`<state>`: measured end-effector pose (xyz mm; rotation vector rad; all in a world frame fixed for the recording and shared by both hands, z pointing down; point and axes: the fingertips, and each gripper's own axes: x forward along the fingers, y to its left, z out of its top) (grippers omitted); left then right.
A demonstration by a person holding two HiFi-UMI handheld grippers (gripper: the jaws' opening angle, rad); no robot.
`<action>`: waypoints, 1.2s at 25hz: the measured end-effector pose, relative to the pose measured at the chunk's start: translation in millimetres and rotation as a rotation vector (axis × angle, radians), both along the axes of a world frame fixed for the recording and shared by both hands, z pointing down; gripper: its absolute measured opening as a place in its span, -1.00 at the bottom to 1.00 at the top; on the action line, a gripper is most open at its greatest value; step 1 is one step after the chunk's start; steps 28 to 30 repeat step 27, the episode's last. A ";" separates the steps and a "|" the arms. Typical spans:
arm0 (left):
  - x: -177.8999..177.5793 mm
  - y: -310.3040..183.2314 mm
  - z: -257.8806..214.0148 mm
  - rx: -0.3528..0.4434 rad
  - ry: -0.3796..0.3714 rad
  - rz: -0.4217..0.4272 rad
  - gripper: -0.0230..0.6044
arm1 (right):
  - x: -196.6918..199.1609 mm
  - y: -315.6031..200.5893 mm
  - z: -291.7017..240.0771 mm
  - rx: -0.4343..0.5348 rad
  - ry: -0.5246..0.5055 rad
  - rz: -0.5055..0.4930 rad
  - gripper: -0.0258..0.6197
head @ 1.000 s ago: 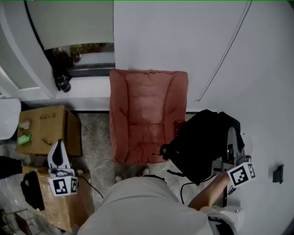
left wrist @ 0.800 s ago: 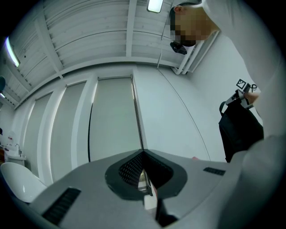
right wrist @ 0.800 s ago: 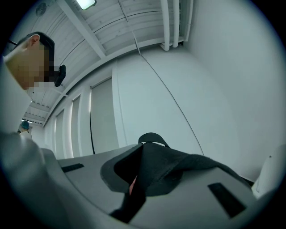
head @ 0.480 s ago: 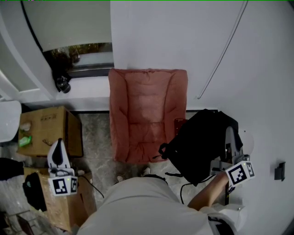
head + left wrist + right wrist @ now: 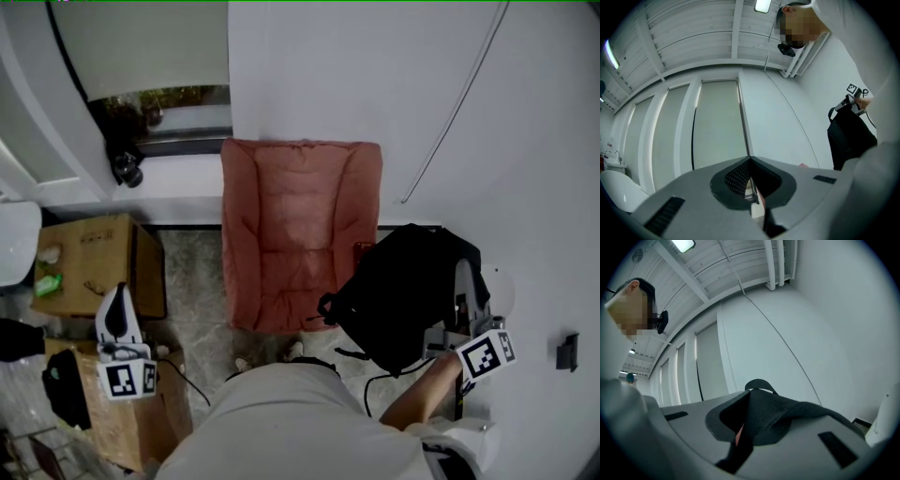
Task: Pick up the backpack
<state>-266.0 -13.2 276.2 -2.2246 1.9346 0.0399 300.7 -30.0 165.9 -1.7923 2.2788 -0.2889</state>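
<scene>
Now grips the backpack [image 5: 403,291] by its strap [image 5: 773,416] in the clamped right gripper [image 5: 750,397], hanging beside the wall [image 5: 375,94]; holds the left gripper [image 5: 750,164] closed, empty. Seems nearly done: next needs only a steady hold.

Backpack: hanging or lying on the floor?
Hanging: its strap is clamped in the right hand-held gripper, and the backpack dangles beneath.

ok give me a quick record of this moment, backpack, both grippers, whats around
backpack: black, hanging from the right gripper
right gripper: jaws shut on the backpack's strap
left gripper: jaws shut, nothing held, above the cardboard boxes
nearby: red cushion leaning on the wall
task state: backpack picked up
</scene>
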 end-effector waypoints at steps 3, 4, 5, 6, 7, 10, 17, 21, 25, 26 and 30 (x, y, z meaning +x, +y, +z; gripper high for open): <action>-0.1 0.9 0.3 0.005 -0.004 -0.002 -0.87 | -3.2 -2.2 7.9 -0.015 -0.011 -0.011 -0.83; 0.0 1.5 0.2 0.006 -0.006 -0.002 -0.87 | -4.0 -2.7 11.0 -0.024 -0.016 -0.015 -0.83; -0.1 2.4 -0.5 0.008 -0.006 -0.003 -0.87 | -4.5 -3.0 13.3 -0.031 -0.020 -0.017 -0.83; -0.4 3.1 -1.4 0.010 -0.007 -0.004 -0.87 | -4.8 -3.4 15.0 -0.036 -0.022 -0.018 -0.83; -0.6 3.9 -2.3 0.012 -0.008 -0.006 -0.87 | -5.0 -4.1 16.2 -0.040 -0.024 -0.020 -0.83; -0.4 6.5 -4.3 0.016 -0.005 -0.011 -0.87 | -7.1 -6.3 19.7 -0.048 -0.026 -0.029 -0.83; -0.6 13.7 -4.7 0.011 -0.024 -0.020 -0.87 | -9.8 -7.6 24.1 -0.057 -0.036 -0.052 -0.83; 1.1 15.9 -4.9 0.007 -0.030 -0.023 -0.87 | -11.9 -9.4 21.3 -0.050 -0.028 -0.061 -0.83; 2.8 18.9 -4.3 0.005 -0.033 -0.025 -0.87 | -13.8 -8.8 19.5 -0.048 -0.027 -0.072 -0.83; 2.9 19.7 -3.9 0.003 -0.033 -0.027 -0.87 | -13.2 -8.2 21.6 -0.054 -0.036 -0.073 -0.83; 2.9 20.5 -3.5 0.001 -0.034 -0.028 -0.87 | -12.6 -7.7 23.9 -0.061 -0.045 -0.074 -0.83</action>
